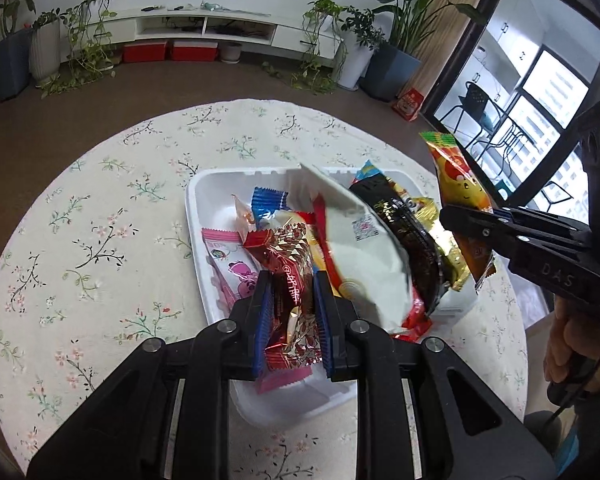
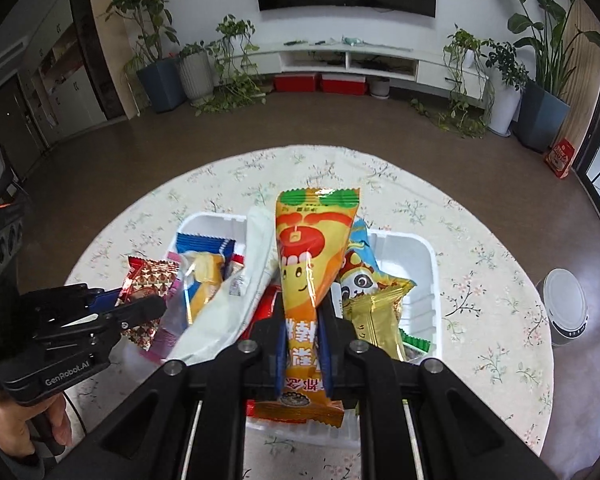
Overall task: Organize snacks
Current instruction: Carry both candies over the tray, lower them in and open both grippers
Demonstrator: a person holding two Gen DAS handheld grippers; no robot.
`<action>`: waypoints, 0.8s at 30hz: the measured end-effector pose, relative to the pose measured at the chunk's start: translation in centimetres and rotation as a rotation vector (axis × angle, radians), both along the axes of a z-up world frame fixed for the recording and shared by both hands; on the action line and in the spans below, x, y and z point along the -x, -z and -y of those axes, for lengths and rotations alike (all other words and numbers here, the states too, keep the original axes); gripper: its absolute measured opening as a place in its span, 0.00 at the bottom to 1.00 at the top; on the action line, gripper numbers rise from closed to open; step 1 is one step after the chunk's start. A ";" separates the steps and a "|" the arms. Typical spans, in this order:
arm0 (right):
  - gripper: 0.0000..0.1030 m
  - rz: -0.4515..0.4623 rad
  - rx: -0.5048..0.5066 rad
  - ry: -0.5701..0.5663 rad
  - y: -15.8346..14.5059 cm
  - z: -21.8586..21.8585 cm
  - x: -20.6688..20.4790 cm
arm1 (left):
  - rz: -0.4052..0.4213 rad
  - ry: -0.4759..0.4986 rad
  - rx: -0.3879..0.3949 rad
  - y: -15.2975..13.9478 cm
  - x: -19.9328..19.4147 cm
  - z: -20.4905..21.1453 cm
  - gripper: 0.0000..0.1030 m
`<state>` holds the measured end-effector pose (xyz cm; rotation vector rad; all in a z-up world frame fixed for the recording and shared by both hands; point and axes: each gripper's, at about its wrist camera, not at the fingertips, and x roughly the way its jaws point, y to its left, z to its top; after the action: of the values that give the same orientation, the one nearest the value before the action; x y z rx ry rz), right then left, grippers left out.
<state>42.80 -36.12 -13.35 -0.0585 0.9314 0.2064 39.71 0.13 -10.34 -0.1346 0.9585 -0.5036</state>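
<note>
A white tray (image 1: 204, 200) (image 2: 428, 264) on the floral tablecloth holds several snack packets. Among them are a large white one (image 1: 352, 240), a black one (image 1: 404, 232), a pink one (image 1: 224, 256) and a gold one (image 2: 376, 316). My left gripper (image 1: 293, 280) (image 2: 140, 306) is shut on a red-and-gold patterned packet (image 1: 290, 248) (image 2: 148, 280) above the tray's left part. Over the tray's right side, my right gripper (image 2: 302, 312) (image 1: 460, 220) is shut on a long orange packet (image 2: 312, 256) (image 1: 460, 184), which stands upright between its blue pads.
The round table (image 1: 100, 240) ends close to the tray on the right. A white cylindrical bin (image 2: 566, 304) stands on the floor beside it. A person's hands (image 1: 568, 344) (image 2: 20, 428) grip the handles. Potted plants and a TV cabinet line the far wall.
</note>
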 end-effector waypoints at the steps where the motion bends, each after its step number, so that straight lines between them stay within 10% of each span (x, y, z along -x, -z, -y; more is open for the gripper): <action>1: 0.14 -0.007 0.004 0.002 0.4 0.0 -0.2 | 0.002 -0.001 -0.001 0.2 -0.2 0.0 0.18; 24: 0.16 -0.052 0.060 -0.024 2.8 -1.8 -1.3 | 0.014 -0.004 -0.060 2.1 0.2 0.3 0.19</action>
<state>44.13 -34.31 -16.14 -0.1204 0.9891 0.2034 39.47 -0.16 -12.46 -0.0790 0.9580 -0.4707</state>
